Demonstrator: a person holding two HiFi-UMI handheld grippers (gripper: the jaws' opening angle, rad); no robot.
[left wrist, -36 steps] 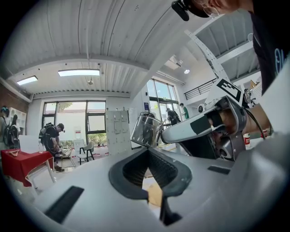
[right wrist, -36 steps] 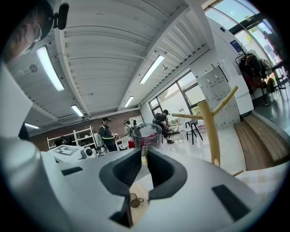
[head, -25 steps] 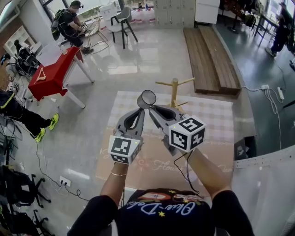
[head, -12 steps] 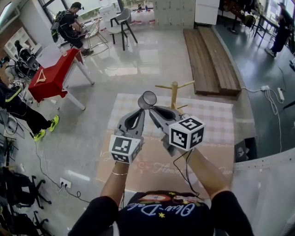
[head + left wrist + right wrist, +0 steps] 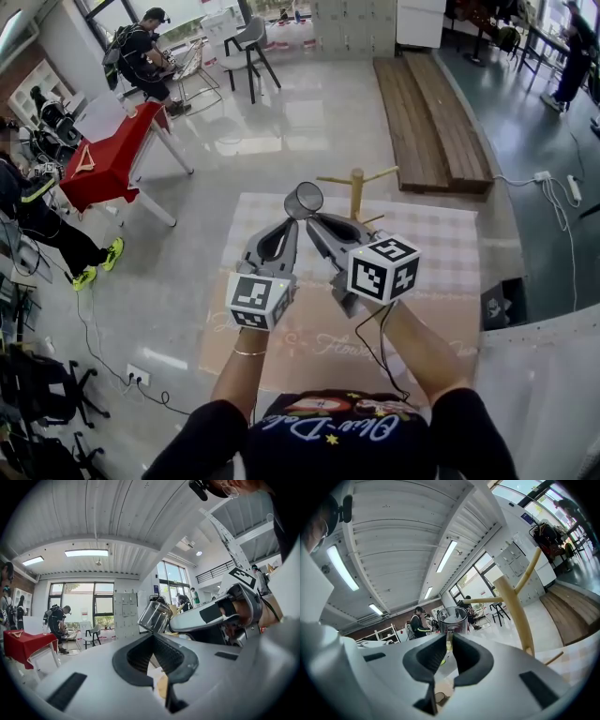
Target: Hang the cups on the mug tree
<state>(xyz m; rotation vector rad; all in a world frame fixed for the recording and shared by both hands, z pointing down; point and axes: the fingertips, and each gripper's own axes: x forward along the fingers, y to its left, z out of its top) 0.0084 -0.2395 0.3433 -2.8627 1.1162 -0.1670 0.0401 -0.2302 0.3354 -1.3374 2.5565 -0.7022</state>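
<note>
Cup (image 5: 303, 200): clear glass, in the air in front of me, nearer than the mug tree (image 5: 356, 190) and just left of its post, open mouth turned up toward my head.
Right tongs (image 5: 310, 217): narrow, pinched on the cup's handle, whose thin strip stands between the pads.
Left tongs (image 5: 292, 223): closed together with nothing in them, tips just beside the cup; I cannot tell whether they touch it.
Handling: I judge it light, stiff, smooth and brittle. Hung from the handle it sits off-centre, so it may pivot in the pads, and a knock against a peg could chip it.
Hold: I judge the outer edge of the handle best, leaving the loop free for a peg.
Mug tree: wooden, upright on the checked cloth (image 5: 441, 246), every peg I can see bare.
Head view only: both tongs side by side, and the cloth spread under the tree.
Right gripper view only: the handle in the pads, the post rising at the right, and one peg reaching left above the cup.
Left gripper view only: the cup's side wall and my right tongs from the side; no tree.
</note>
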